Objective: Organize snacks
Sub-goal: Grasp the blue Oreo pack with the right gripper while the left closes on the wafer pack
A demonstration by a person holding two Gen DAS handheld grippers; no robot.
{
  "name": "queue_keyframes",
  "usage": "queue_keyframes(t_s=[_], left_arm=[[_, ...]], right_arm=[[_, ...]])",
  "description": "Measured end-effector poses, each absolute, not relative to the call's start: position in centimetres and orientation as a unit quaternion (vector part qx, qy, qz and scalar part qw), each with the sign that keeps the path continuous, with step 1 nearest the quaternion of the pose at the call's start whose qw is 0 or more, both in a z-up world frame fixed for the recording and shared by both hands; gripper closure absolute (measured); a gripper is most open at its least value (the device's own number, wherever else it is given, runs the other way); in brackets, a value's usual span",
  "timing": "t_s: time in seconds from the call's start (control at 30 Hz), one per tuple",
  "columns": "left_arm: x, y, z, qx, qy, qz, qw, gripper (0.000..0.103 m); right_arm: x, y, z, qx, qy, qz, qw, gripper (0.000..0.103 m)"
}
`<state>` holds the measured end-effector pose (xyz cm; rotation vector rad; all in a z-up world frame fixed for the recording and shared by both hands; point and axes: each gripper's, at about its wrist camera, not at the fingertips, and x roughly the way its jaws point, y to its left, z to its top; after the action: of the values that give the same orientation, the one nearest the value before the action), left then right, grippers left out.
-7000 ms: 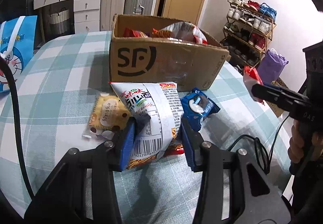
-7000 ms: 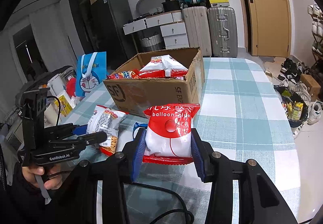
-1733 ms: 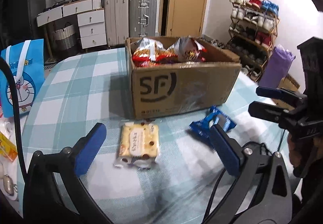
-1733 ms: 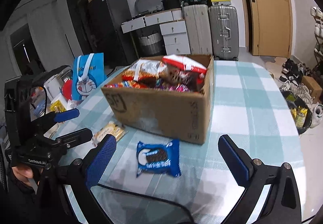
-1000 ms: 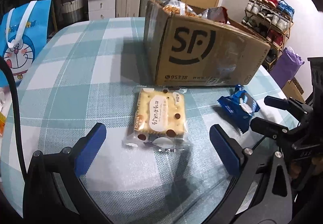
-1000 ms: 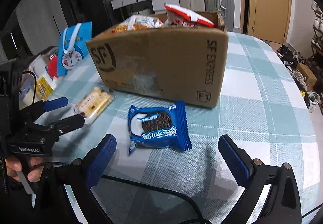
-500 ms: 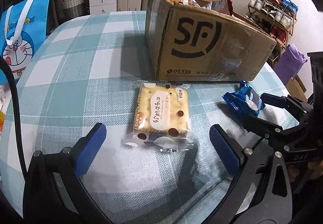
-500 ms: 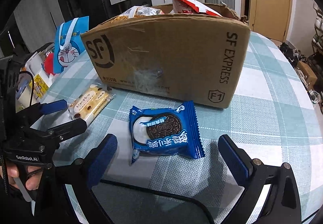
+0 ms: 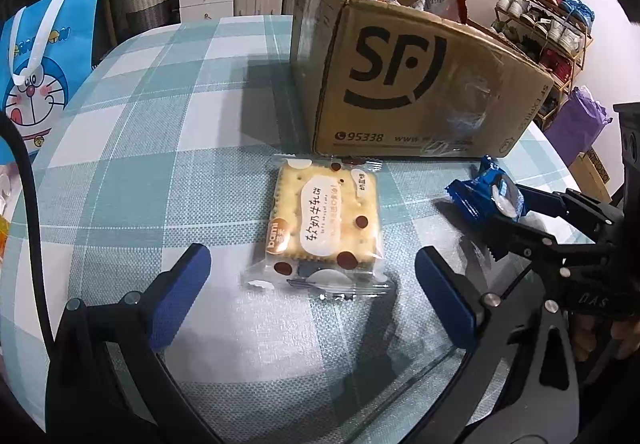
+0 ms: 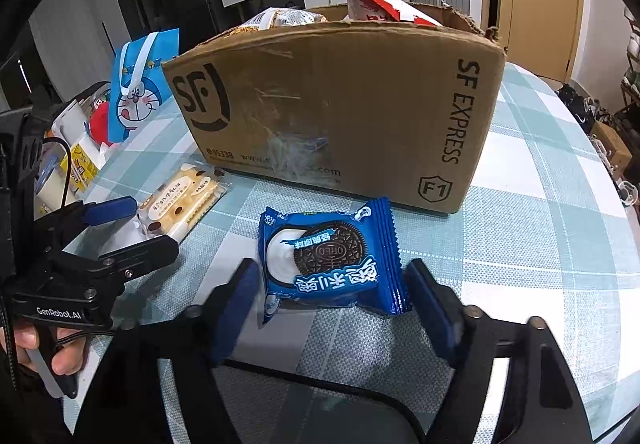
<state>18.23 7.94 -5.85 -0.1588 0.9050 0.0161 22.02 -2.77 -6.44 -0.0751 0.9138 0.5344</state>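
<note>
A blue Oreo packet lies flat on the checked tablecloth in front of the SF cardboard box. My right gripper straddles it and its jaws are closing. The blue pads sit at the packet's two side edges, and the wrapper is not visibly squeezed. A clear packet of yellow crackers lies before my left gripper, which stands wide open with the packet's near end between its fingertips, untouched. The left wrist view also catches the Oreo packet between the right gripper's fingers.
The open box is heaped with snack bags. A blue cartoon gift bag and small items stand at the table's left edge. A black cable crosses the cloth near me. A shoe rack stands beyond the table.
The right gripper's jaws have come in from wide open to the Oreo packet's edges. The left gripper has stayed wide open over the crackers.
</note>
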Motion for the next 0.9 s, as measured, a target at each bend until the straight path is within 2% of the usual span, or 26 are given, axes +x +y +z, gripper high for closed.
queue_keyframes(t_s=[0.2,0.33,0.5,0.67,0.9], left_arm=[[18.2,7.9,-5.9,-0.076,0.437,0.008,0.896,0.001],[18.3,8.0,-5.9,-0.077,0.437,0.010,0.896,0.001],[18.3,8.0,-5.9,-0.076,0.437,0.016,0.896,0.002],[18.5,8.1,-6.1,-0.072,0.441,0.032,0.894,0.009],[18.6,7.4,-6.1,-0.053,0.441,0.031,0.896,0.025]], right_arm=[[21.9,-2.9,-6.3,-0.031,0.433,0.275,0.858,0.049],[21.8,-3.1,-6.2,-0.023,0.429,0.277,0.859,0.056],[21.6,-4.0,-5.9,-0.002,0.422,0.281,0.862,0.057],[21.7,-4.3,-6.0,0.007,0.423,0.281,0.862,0.057],[21.8,-4.3,-5.9,0.003,0.422,0.284,0.861,0.057]])
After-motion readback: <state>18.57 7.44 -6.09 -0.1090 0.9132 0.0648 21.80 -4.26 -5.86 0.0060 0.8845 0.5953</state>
